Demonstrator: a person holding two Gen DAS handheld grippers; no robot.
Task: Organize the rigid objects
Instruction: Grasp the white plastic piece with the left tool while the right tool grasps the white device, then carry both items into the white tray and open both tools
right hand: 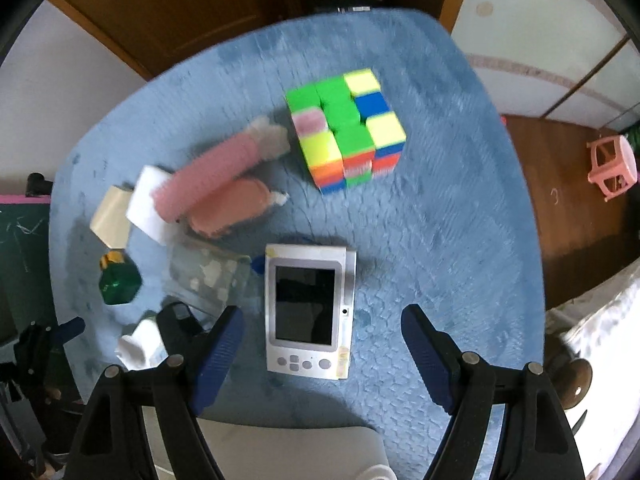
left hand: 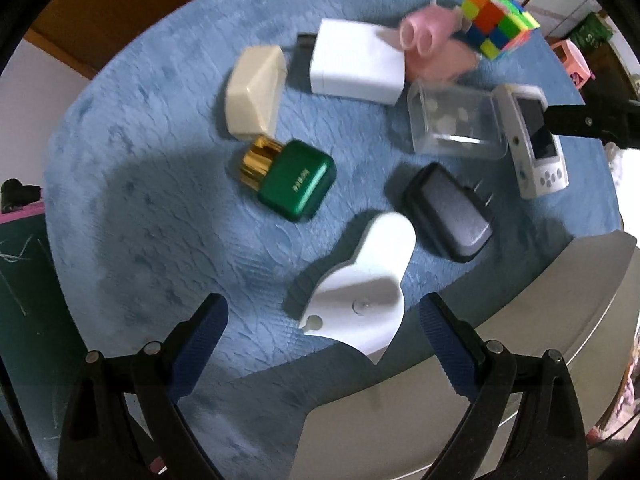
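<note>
Both grippers point down over a blue cloth (left hand: 160, 216) strewn with small objects. My left gripper (left hand: 322, 334) is open above a white curved plastic device (left hand: 360, 288); nothing is gripped. Beyond it lie a black charger (left hand: 450, 212), a green bottle with a gold cap (left hand: 294, 182), a cream box (left hand: 256, 90), a white box (left hand: 354, 62) and a clear plastic case (left hand: 456, 122). My right gripper (right hand: 322, 346) is open over a white handheld screen device (right hand: 308, 314), its fingers apart from it. A colour cube (right hand: 346, 130) and pink tubes (right hand: 216, 190) lie farther off.
A grey box edge (left hand: 540, 320) runs along the near right of the cloth. Around the table are brown wooden doors (right hand: 180, 4), a pink stool (right hand: 612, 168) on the floor and a dark chalkboard (left hand: 24, 292) at the left.
</note>
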